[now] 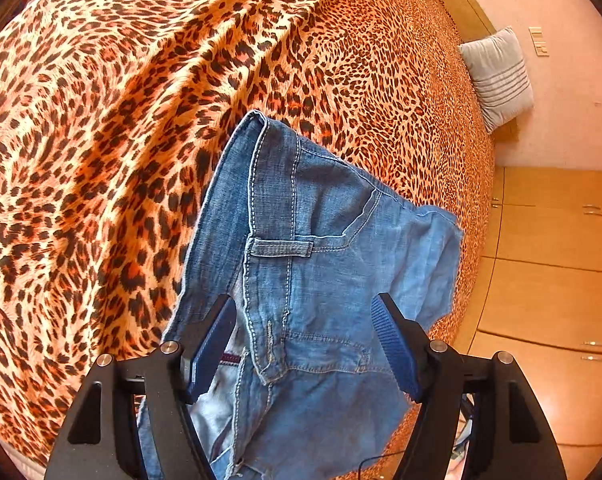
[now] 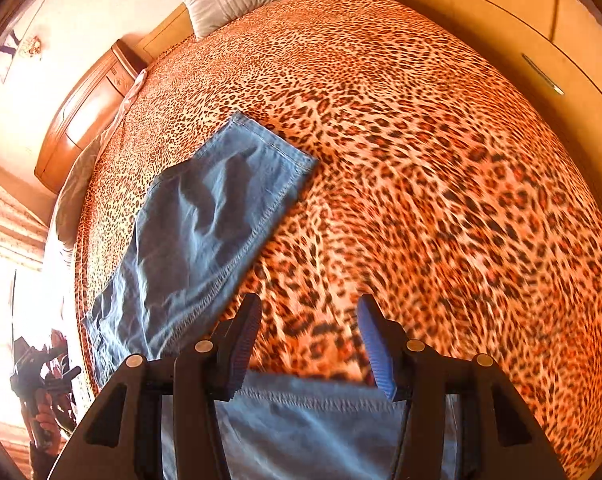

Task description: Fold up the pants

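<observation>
The leopard-print bedspread (image 1: 101, 128) runs broad and bare past the blue denim pants (image 1: 313, 248) in both wrist views, with wide open cover on the far side. In the left wrist view the bed's edge drops off just right of the pants, beside wooden cabinet fronts (image 1: 553, 280); a grey striped pillow (image 1: 499, 76) leans at the head, well apart from the denim.

The left gripper (image 1: 305, 312) hangs over the waistband end, jaws spread wide, pads off the cloth, gripping nothing. The waist shows a belt loop (image 1: 281, 248), pale stitching and a pocket seam, the fabric rumpled rather than flat.

In the right wrist view the right gripper (image 2: 309, 320) stands released over bare bedspread, nothing between its pads. One leg lies up-left of it, creased, hem squared off; another denim edge lies under the gripper body.
</observation>
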Demonstrator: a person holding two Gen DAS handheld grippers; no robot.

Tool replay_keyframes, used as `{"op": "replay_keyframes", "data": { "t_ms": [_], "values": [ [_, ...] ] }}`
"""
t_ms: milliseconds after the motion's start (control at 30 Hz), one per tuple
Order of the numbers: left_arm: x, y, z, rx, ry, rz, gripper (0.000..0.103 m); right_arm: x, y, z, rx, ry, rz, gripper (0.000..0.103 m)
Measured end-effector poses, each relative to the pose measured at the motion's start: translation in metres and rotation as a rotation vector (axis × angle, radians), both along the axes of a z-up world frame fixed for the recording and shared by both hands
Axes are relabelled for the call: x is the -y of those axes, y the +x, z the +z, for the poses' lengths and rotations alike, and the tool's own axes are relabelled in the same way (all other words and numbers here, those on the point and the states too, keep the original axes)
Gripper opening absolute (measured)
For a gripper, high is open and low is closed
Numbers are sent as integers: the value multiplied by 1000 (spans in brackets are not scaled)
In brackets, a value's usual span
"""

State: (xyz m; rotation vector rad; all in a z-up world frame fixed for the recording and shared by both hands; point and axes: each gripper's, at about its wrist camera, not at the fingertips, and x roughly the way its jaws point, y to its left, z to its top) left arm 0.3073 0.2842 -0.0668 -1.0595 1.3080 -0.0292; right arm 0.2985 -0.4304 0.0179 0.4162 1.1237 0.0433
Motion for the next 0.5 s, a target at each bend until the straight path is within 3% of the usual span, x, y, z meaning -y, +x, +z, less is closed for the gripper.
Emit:
{"op": "replay_keyframes", "data": {
  "t_ms": [200, 333, 400, 433, 467, 500],
  "values": [
    [7, 6, -12, -55, 39, 46, 69, 4, 91, -44, -64, 72, -69, 54],
    [13, 9, -18, -76, 51, 77, 69, 5, 123, -72, -60, 118, -97, 53],
    [16, 10, -16, -77, 94, 87, 66, -5, 131, -73, -38, 80, -52, 29],
    [28, 19, -16, -75, 137, 84, 57, -10, 134, -71, -38, 41, -24, 1],
    [32, 21, -15, -78, 193, 74, 42, -10, 134, -66, -14, 28, -12, 1],
    [37, 25, -15, -94, 255, 55, 34, -6, 131, -60, 23, 21, -25, 0]
  ]
}}
